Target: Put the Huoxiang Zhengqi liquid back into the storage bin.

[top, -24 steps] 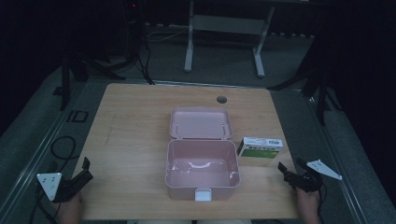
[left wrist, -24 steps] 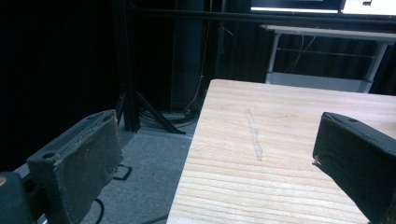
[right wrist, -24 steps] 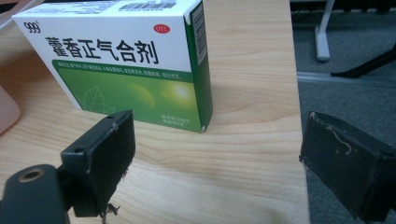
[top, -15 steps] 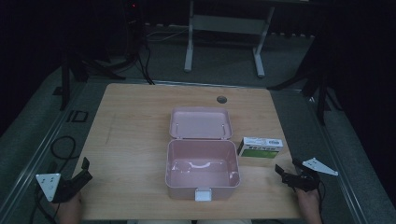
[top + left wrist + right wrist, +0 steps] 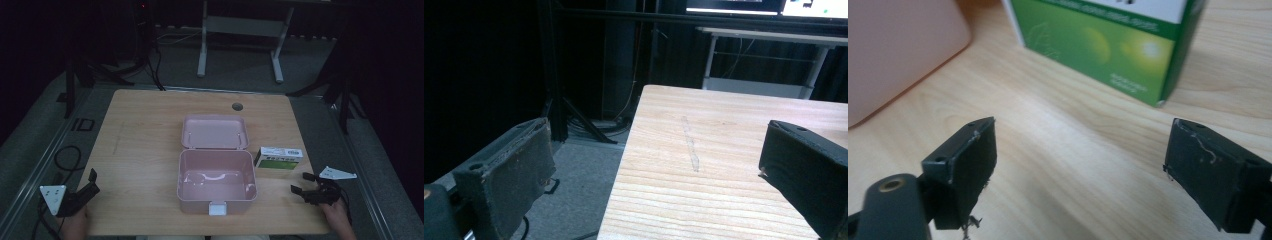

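A pink box [image 5: 216, 182] stands open in the middle of the wooden table [image 5: 145, 145], its lid [image 5: 215, 132] laid back behind it and its inside bare. A green and white carton [image 5: 278, 158] lies just right of the box. My right gripper [image 5: 302, 183] is low at the table's front right, open and empty, a short way in front of the carton [image 5: 1108, 45]; the box's pink wall [image 5: 898, 50] is at its left. My left gripper [image 5: 91, 181] rests at the front left corner, jaws wide apart with nothing between them, over the table's left edge [image 5: 624, 165].
A round cable hole [image 5: 237, 106] sits near the table's far edge. A metal desk frame [image 5: 240, 30] and cables stand on the dark floor behind. Grey carpet [image 5: 574, 175] lies beside the table's left edge.
My right gripper has crept a little to the left and inward along the front of the table. The left gripper, box and carton have stayed put.
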### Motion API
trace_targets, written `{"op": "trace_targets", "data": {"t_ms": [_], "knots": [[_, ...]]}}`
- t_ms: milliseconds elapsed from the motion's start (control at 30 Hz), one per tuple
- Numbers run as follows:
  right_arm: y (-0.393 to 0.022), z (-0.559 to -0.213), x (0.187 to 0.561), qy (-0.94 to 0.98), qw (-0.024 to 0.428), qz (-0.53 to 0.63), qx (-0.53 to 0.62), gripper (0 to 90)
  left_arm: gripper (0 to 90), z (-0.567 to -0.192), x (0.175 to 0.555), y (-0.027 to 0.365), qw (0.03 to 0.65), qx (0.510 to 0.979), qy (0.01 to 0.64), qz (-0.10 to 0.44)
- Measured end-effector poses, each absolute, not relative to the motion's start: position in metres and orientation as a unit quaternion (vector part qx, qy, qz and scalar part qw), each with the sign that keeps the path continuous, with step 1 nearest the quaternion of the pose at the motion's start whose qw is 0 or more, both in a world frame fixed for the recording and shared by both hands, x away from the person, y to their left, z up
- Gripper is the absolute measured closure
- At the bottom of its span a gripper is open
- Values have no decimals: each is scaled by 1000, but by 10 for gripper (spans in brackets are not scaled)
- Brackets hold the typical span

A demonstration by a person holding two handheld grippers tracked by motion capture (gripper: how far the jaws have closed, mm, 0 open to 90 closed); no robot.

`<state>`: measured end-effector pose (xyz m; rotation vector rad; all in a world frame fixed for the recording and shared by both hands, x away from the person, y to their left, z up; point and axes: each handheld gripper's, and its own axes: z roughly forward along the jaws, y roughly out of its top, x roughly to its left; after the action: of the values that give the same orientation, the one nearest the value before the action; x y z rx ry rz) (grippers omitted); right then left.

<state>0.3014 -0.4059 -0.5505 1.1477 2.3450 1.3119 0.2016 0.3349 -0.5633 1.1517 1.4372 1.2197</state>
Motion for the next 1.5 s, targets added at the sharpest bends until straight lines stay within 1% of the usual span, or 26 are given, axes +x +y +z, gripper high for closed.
{"op": "trace_targets", "data": {"t_ms": [67, 100, 333, 500, 567, 800, 1067, 1333, 1367, 1500], "knots": [[-405, -549, 302, 805, 102, 441, 383, 127, 11, -563, 202, 335, 449, 467, 581, 493], [-402, -546, 302, 821, 88, 427, 368, 122, 12, -563, 202, 335, 450, 467, 580, 493], [-385, -529, 304, 873, 65, 368, 315, 115, 11, -563, 202, 335, 451, 470, 579, 491], [-373, -521, 304, 897, 71, 331, 285, 114, 11, -563, 202, 334, 451, 473, 578, 489], [-366, -517, 304, 909, 63, 313, 266, 111, 11, -563, 202, 334, 451, 473, 577, 489], [-349, -511, 306, 940, 66, 251, 221, 111, 11, -563, 203, 334, 452, 476, 575, 488], [-337, -504, 312, 957, 54, 196, 205, 111, 11, -563, 203, 334, 453, 478, 574, 487], [-325, -497, 313, 972, 66, 126, 186, 111, 11, -563, 203, 333, 453, 480, 573, 486], [-324, -496, 314, 974, 59, 120, 185, 111, 11, -563, 203, 333, 453, 481, 573, 486], [-317, -489, 317, 978, 63, 99, 173, 112, 11, -563, 203, 333, 453, 481, 573, 485]]}}
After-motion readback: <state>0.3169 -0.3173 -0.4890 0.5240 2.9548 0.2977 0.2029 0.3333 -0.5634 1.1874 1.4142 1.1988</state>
